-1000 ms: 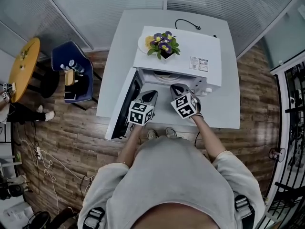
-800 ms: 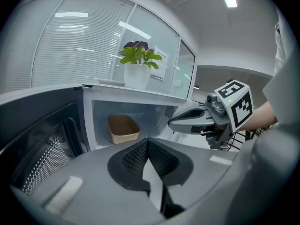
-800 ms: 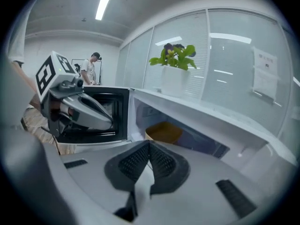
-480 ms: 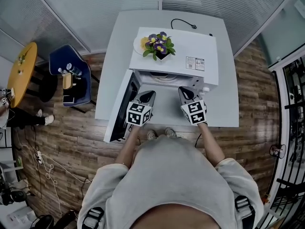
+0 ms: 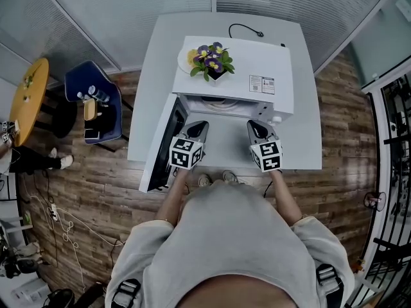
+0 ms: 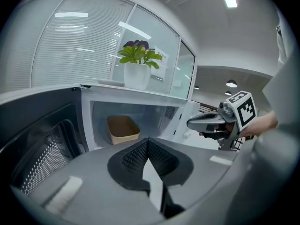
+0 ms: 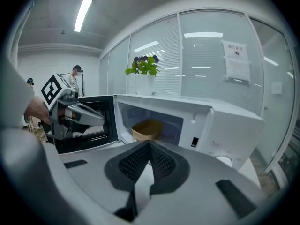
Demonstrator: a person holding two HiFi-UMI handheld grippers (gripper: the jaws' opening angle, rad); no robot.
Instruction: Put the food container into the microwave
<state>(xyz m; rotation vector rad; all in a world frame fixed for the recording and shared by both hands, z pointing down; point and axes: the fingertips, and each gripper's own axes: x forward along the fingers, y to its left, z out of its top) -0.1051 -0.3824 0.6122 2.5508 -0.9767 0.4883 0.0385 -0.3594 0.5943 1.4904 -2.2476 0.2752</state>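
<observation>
The white microwave [image 5: 253, 63] stands on a white table [image 5: 302, 140], its door [image 5: 160, 149] swung open to the left. A tan food container [image 6: 123, 128] sits inside the cavity, towards its back left, and also shows as the container [image 7: 147, 128] in the right gripper view. My left gripper [image 5: 198, 127] hovers before the opening beside the door, jaws shut and empty. My right gripper [image 5: 255, 127] is in front of the control panel, also shut with nothing in it. Each gripper view shows the other: the right gripper [image 6: 191, 123] and the left gripper [image 7: 99, 120].
A potted plant with purple flowers [image 5: 213, 59] and a yellow plate [image 5: 187, 57] sit on top of the microwave. A black cable [image 5: 247, 29] lies behind it. A blue chair [image 5: 96, 104] and a yellow round table [image 5: 29, 88] stand to the left on the wooden floor.
My right gripper has drawn to the right, from before the microwave's opening to in front of the control panel, and has rolled. The left gripper has stayed put.
</observation>
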